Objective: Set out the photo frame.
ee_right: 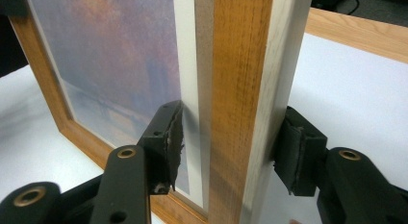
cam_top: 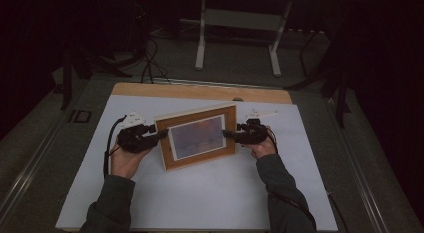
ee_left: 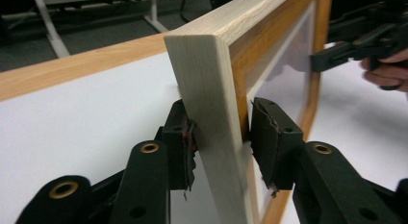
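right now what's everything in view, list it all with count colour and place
wooden picture frame with a pale sunset print: 1, light brown, upright at the table's middle, between both grippers
white rectangular table top: 1, white, under the frame
wooden edge strip: 1, tan, along the table's far side
white metal stand: 1, white, on the floor beyond the table
black cables: several, black, on the floor at far left
left gripper: 1, black, jaws astride the frame's left edge
right gripper: 1, black, jaws astride its right edge
grey sleeves: 2, bottom

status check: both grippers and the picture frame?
Left gripper astride frame's left edge, right gripper astride its right edge. Picture frame upright on the table. Nothing in the way.
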`<control>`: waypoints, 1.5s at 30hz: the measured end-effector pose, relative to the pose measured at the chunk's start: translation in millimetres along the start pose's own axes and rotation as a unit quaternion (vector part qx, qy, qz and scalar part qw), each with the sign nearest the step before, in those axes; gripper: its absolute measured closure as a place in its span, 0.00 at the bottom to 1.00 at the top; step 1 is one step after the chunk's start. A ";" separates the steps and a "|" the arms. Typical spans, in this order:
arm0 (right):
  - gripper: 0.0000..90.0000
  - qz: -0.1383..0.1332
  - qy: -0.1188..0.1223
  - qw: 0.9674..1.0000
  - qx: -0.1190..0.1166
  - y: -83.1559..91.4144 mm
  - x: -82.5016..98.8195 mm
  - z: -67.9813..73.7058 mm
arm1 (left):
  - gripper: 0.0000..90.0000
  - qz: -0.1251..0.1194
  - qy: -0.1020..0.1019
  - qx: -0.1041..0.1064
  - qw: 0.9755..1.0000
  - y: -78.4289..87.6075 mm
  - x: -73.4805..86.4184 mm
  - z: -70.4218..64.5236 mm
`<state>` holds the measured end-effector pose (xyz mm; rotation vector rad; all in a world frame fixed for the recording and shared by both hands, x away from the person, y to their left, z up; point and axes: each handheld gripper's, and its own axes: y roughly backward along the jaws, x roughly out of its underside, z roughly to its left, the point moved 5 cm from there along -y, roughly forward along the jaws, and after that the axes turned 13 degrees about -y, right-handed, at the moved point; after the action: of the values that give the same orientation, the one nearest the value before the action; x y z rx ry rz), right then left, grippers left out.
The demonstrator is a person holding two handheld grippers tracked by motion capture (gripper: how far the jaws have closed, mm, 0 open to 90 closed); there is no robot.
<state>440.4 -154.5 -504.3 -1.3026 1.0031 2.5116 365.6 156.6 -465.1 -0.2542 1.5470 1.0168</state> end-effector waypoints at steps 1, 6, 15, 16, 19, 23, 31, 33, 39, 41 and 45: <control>0.54 0.000 0.000 1.000 0.000 0.0 0.0 0.0 | 0.69 0.000 0.000 0.000 1.000 0.0 0.0 0.0; 0.56 -0.002 -0.001 1.000 0.013 13.4 6.9 -2.8 | 0.69 -0.008 -0.001 0.007 1.000 -10.2 -3.8 -1.6; 0.58 -0.005 -0.001 1.000 0.030 27.5 14.3 -5.3 | 0.69 -0.013 -0.010 0.024 1.000 -21.2 -8.7 -2.4; 0.58 -0.007 0.000 0.999 0.032 29.1 15.3 -5.6 | 0.69 -0.014 -0.011 0.027 0.999 -23.1 -9.6 -2.3; 0.59 -0.009 -0.003 0.999 0.040 33.8 18.1 -6.1 | 0.69 -0.016 -0.013 0.034 0.999 -27.7 -11.6 -1.9; 0.60 -0.011 -0.004 0.999 0.048 40.9 22.4 -6.8 | 0.69 -0.021 -0.015 0.046 0.999 -34.4 -14.3 -1.0; 0.62 -0.020 -0.004 0.998 0.060 50.9 29.9 -6.6 | 0.68 -0.026 -0.017 0.059 0.998 -42.7 -17.5 -0.4; 0.63 -0.024 -0.007 0.998 0.059 52.0 31.3 -6.5 | 0.68 -0.026 -0.016 0.060 0.998 -43.4 -17.7 -0.4; 0.63 -0.025 -0.006 0.998 0.059 53.2 32.5 -6.4 | 0.68 -0.021 -0.019 0.062 0.998 -44.7 -19.2 0.6; 0.63 -0.024 -0.006 0.998 0.060 53.4 32.5 -6.5 | 0.68 -0.020 -0.018 0.062 0.998 -45.3 -19.7 1.0; 0.63 -0.025 -0.007 0.998 0.061 53.5 32.6 -6.4 | 0.68 -0.017 -0.018 0.063 0.998 -45.6 -20.1 1.2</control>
<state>403.0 -205.1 -505.5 -1.2572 1.0864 2.3792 402.2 122.9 -467.7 -0.1739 1.5618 0.8895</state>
